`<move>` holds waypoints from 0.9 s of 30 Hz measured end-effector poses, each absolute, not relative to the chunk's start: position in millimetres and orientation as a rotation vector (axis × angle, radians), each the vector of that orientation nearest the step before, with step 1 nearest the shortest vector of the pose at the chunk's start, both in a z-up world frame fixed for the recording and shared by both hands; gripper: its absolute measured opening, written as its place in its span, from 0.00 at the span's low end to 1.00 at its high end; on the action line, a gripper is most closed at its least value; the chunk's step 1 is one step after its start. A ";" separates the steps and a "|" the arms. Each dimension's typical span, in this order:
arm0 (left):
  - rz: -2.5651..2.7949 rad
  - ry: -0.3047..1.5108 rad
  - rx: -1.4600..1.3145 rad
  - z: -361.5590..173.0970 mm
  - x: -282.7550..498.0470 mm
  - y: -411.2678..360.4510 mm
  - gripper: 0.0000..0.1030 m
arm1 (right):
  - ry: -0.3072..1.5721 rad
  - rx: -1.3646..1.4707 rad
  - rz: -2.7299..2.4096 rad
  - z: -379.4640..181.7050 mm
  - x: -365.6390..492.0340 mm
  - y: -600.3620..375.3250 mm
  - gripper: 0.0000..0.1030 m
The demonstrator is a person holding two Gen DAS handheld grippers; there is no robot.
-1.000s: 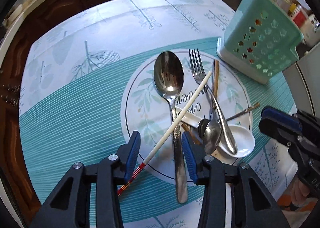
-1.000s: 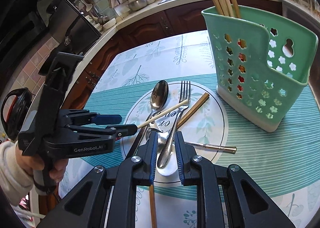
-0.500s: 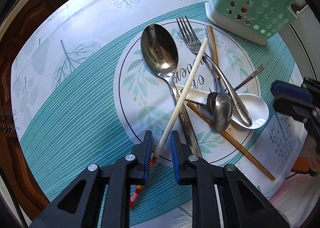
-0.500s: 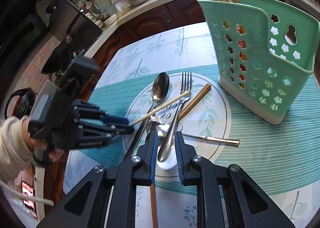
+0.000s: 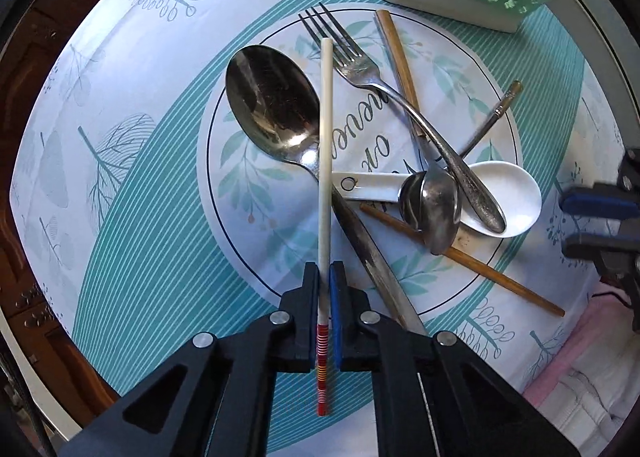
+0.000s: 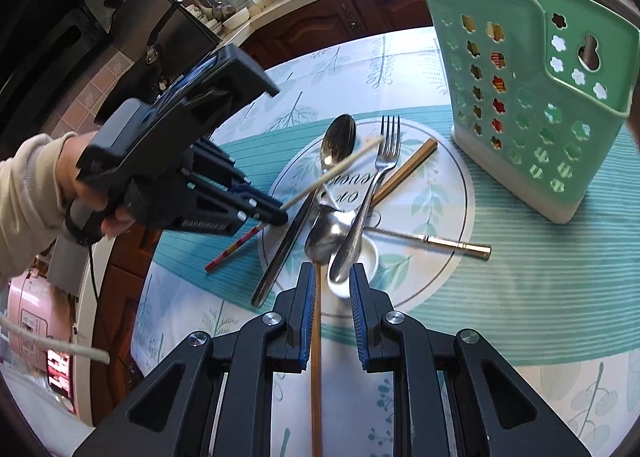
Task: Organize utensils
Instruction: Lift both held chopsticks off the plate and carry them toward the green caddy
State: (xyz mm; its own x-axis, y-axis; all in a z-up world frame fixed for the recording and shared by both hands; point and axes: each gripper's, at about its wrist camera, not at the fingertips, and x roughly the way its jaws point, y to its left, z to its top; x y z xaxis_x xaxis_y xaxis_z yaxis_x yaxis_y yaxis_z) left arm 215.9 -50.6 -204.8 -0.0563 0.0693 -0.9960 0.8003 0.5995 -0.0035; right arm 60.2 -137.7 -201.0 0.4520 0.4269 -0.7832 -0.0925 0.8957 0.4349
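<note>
One white chopstick (image 5: 325, 161) now clamped in the left hand-held gripper (image 5: 323, 289), jaws closed since a second ago; tip over tabletop (image 5: 132, 217) centre. Right hand-held gripper (image 6: 331, 281) narrow, empty. Green caddy (image 6: 532, 97) presumably next.

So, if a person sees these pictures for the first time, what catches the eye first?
First, the left gripper, shut on a white chopstick with a red striped end. Beyond it, a large spoon, a fork and a white soup spoon lie crossed in a heap on the round mat. A green holder stands behind on the right.
</note>
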 end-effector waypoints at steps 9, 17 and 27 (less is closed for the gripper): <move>-0.551 1.474 0.535 -186.5 195.2 -22.8 0.03 | 1.224 0.285 0.363 -207.7 45.8 -118.0 0.17; -0.563 1.421 0.366 -162.5 168.9 10.2 0.03 | 1.322 0.254 0.311 -214.2 52.0 -92.5 0.17; -0.651 1.368 0.218 -139.8 141.1 49.2 0.03 | 1.437 0.068 0.112 -227.0 78.1 -41.5 0.17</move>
State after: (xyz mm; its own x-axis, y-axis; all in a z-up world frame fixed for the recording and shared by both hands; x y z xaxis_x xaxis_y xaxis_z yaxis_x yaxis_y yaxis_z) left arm 141.1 49.2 -139.8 0.0595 -0.3026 -0.9512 0.5467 0.8072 -0.2226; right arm 78.1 -41.5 -227.0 0.1291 0.1180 -0.9846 -0.0366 0.9928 0.1142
